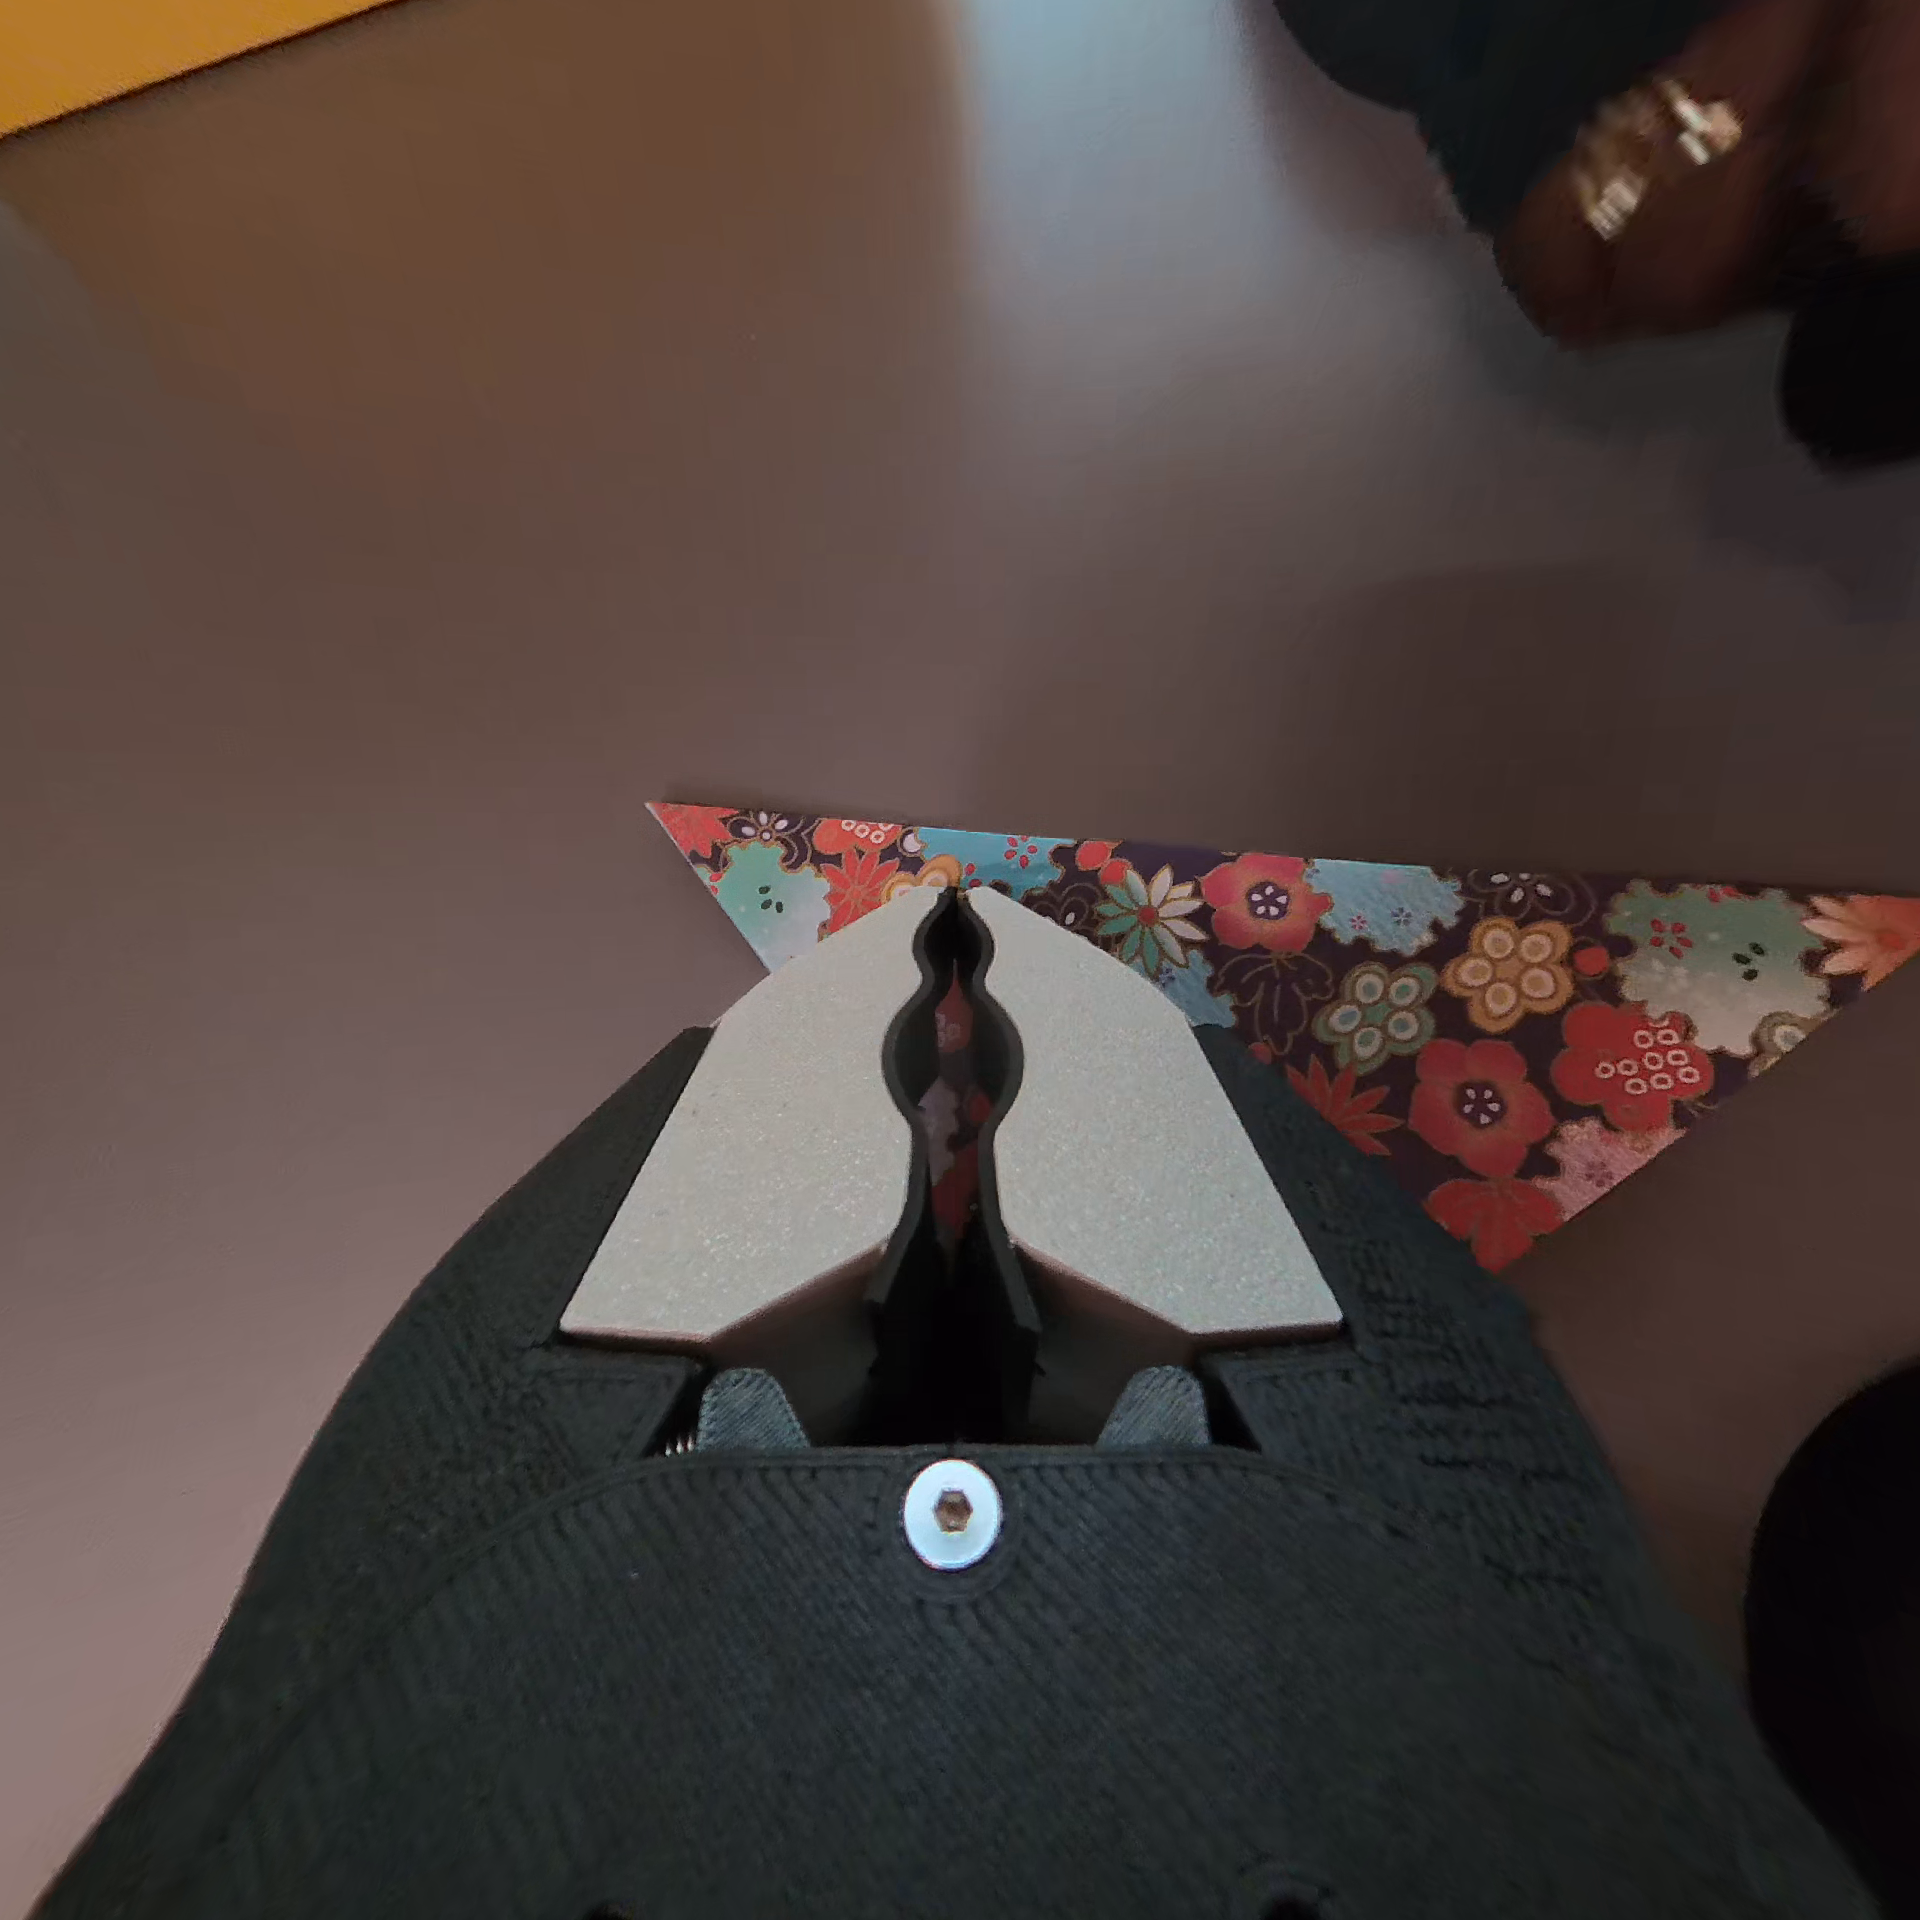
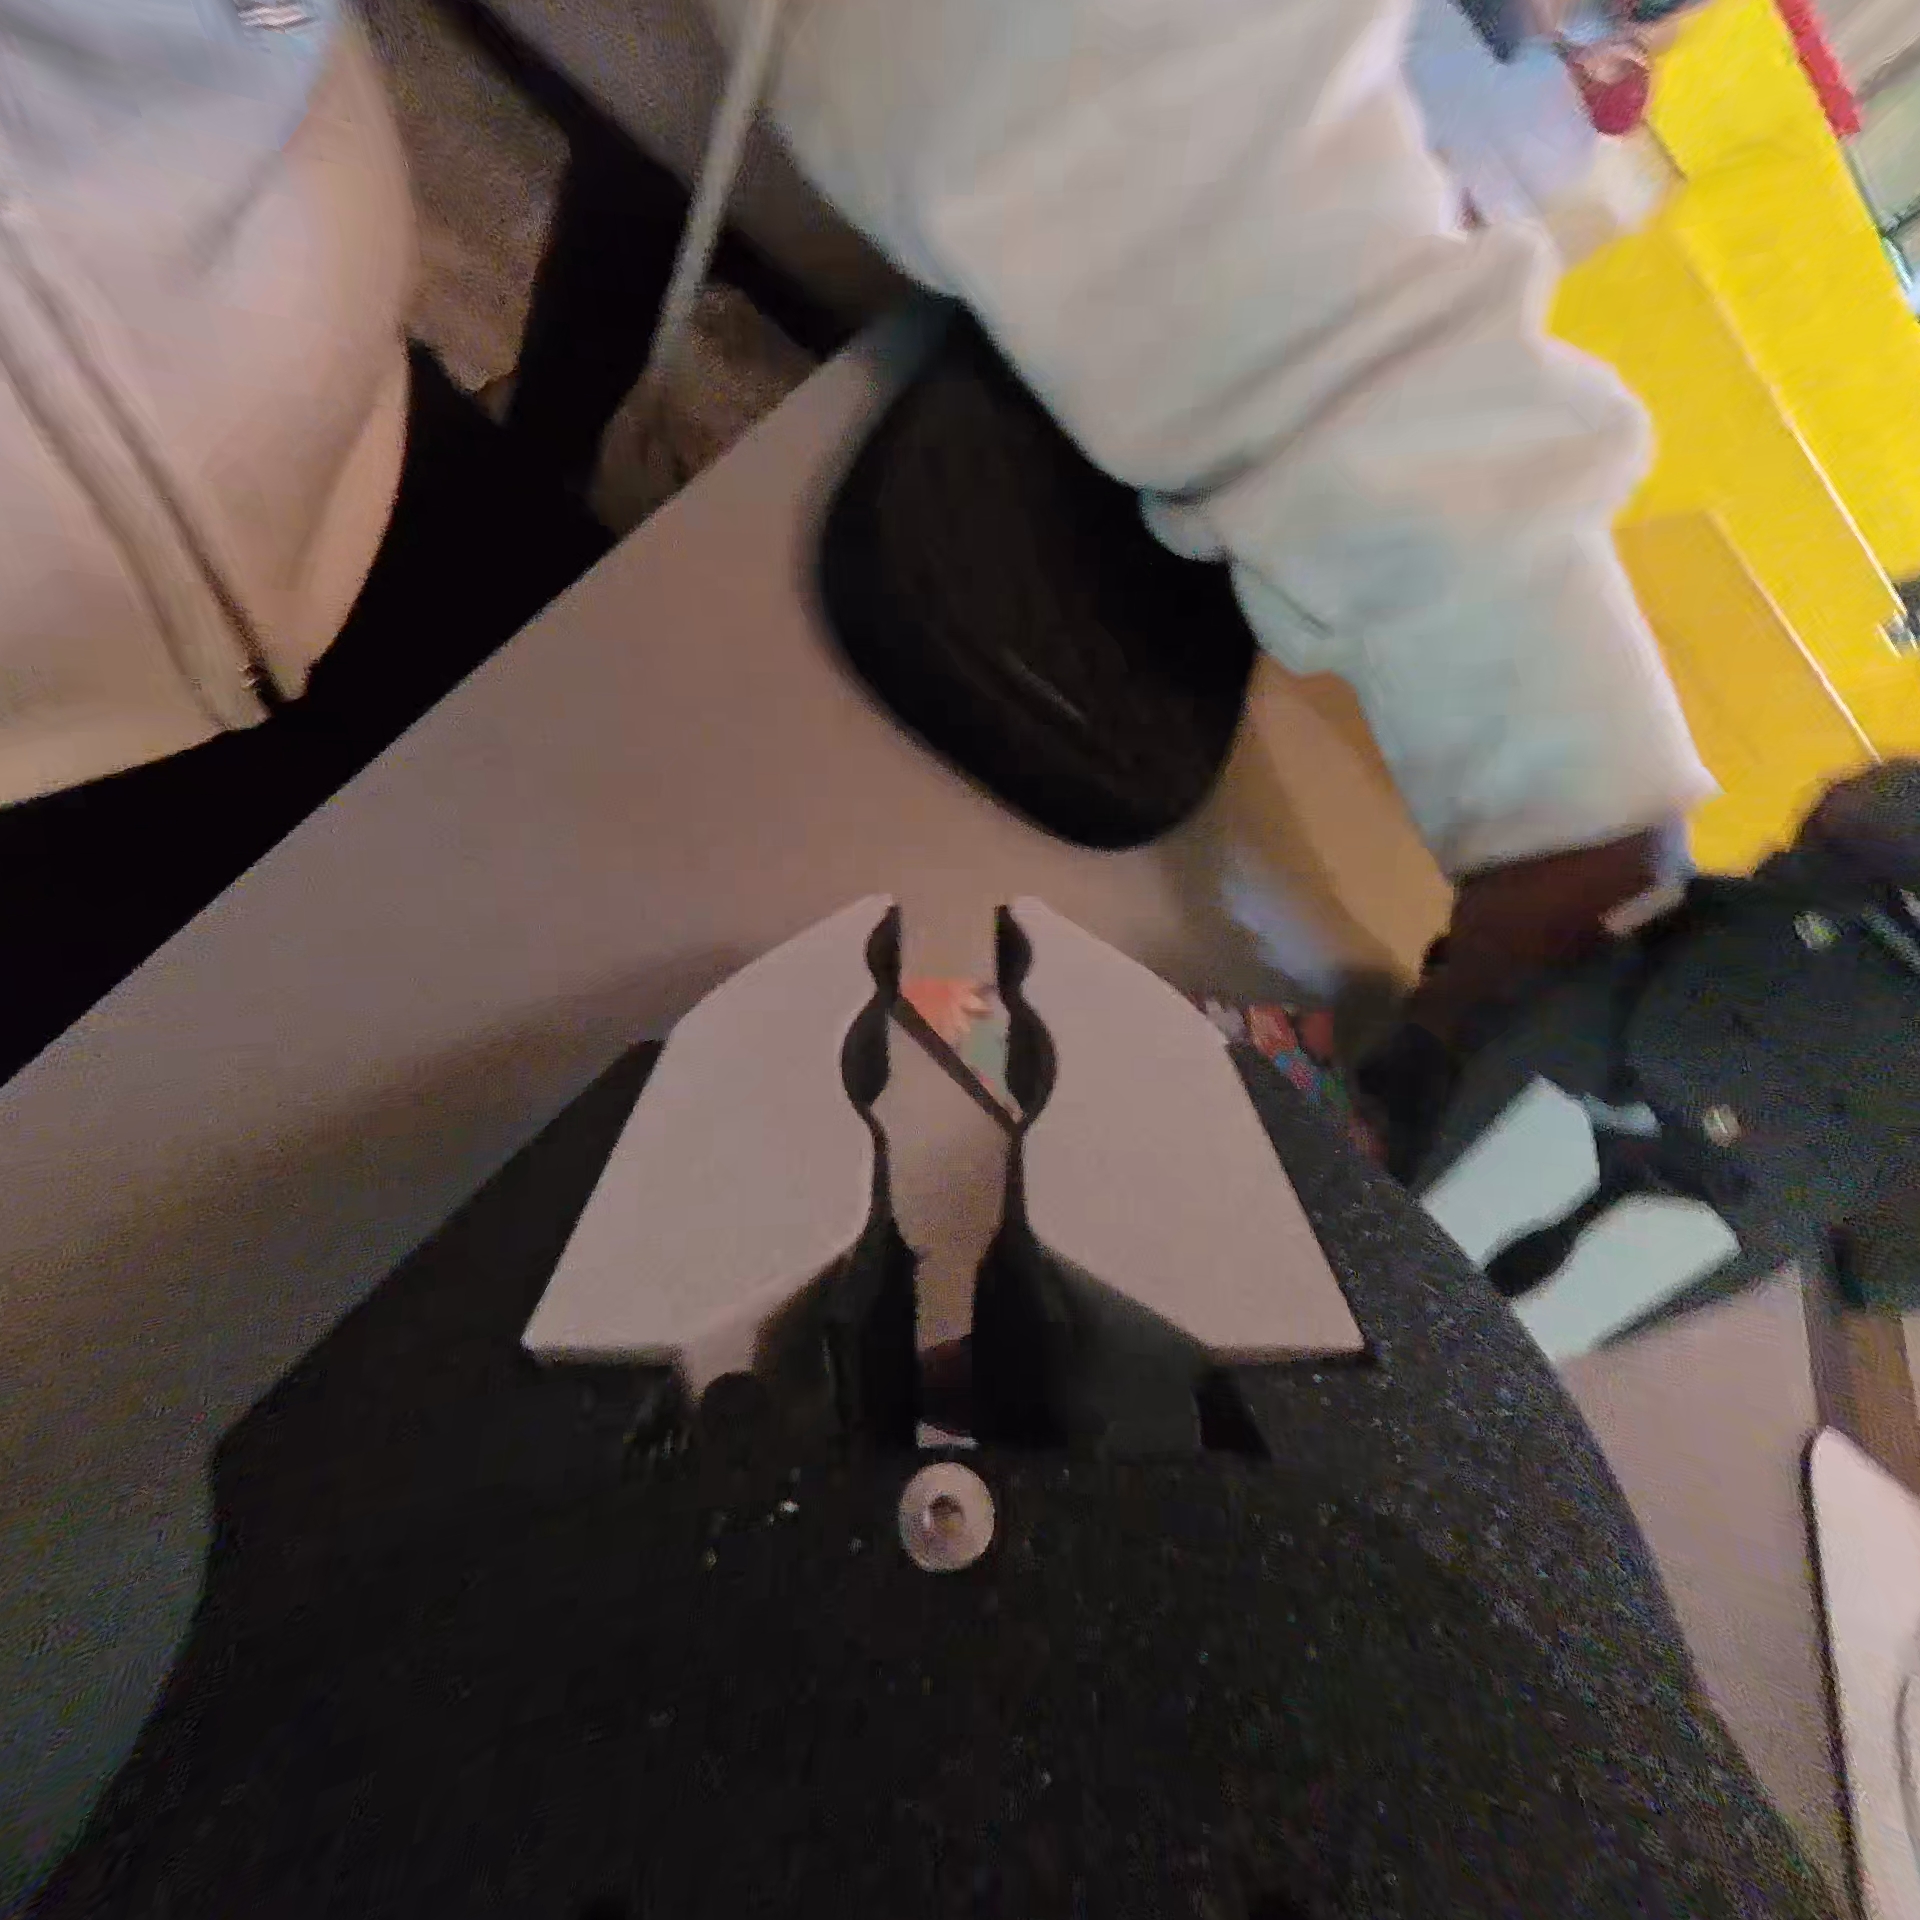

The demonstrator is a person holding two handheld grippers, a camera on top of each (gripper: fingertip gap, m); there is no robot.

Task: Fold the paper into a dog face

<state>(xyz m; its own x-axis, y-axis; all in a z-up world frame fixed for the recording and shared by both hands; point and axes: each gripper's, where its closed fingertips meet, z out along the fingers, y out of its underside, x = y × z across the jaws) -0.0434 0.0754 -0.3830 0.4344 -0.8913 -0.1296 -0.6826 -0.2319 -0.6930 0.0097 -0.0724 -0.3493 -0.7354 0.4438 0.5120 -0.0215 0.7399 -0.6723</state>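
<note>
Black printed left tool (image 1: 956,899), grey fingers (image 1: 790,1132), silver screw (image 1: 952,1513), white sleeve (image 2: 1299,312)

I see the folded paper (image 1: 1455,997) lying flat on the tabletop (image 1: 727,520), my left gripper (image 1: 956,894) over its left corner, my right gripper (image 2: 948,914) above its opposite end.

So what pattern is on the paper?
Colourful flowers, red, teal and orange on dark purple, on the paper. The left wrist view shows it best.
</note>
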